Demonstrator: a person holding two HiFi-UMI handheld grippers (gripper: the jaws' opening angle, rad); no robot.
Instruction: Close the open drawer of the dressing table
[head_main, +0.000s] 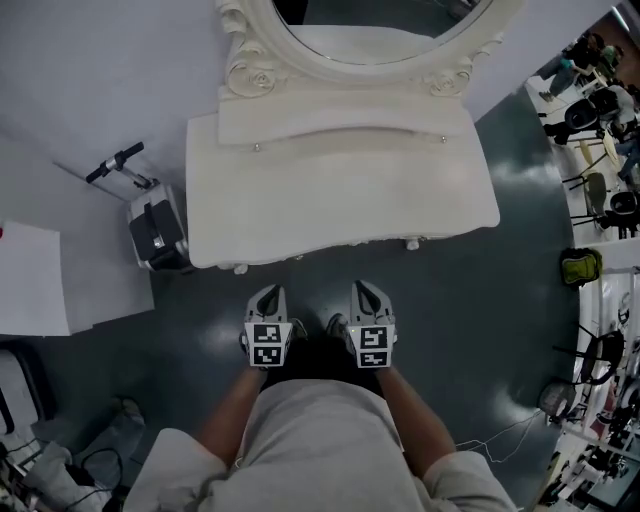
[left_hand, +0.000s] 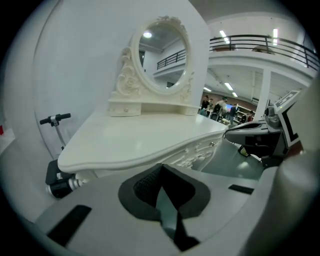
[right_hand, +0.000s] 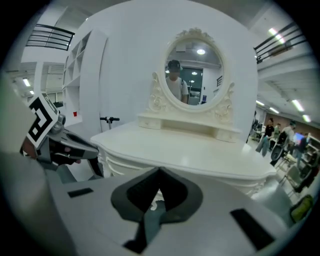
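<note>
Left tool (head_main: 268, 293) and right tool (head_main: 368, 288) both have jaws together, holding nothing, just short of the dressing table (head_main: 340, 205).

The dark grey floor (head_main: 500, 300) carries the white dressing table (head_main: 340, 200) and a scooter (head_main: 155, 230)

A black scooter (head_main: 155, 228) stands against the white wall (head_main: 90, 90).

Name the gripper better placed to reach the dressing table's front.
Left, narrowly: left gripper and right gripper both hover shut before the white carved dressing table, the left nearer its front edge.
</note>
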